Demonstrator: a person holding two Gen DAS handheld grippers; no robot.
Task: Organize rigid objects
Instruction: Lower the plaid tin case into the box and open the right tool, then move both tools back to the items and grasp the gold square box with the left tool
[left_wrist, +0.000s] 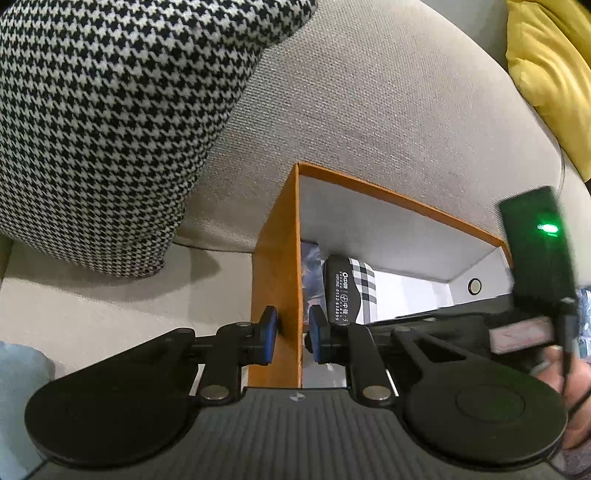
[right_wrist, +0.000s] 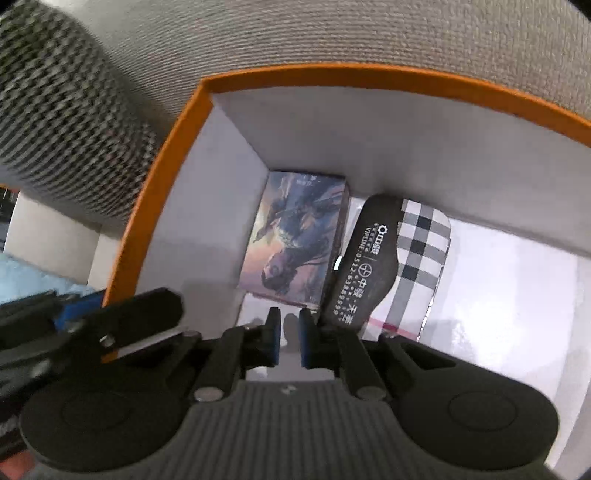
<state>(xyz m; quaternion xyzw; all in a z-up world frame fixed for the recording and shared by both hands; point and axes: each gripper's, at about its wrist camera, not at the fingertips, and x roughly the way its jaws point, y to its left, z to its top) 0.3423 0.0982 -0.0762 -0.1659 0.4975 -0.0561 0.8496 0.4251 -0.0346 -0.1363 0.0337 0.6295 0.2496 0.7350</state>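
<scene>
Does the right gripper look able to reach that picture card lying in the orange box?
Probably yes. The right gripper hangs inside the orange box, just short of the picture card, with nothing between. Its jaws are nearly shut, so they would need opening first.

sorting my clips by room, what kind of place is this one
Most likely a living room at home, on a sofa. A houndstooth cushion and a yellow cushion lean on beige woven upholstery, and the orange box being filled sits on the seat.
</scene>
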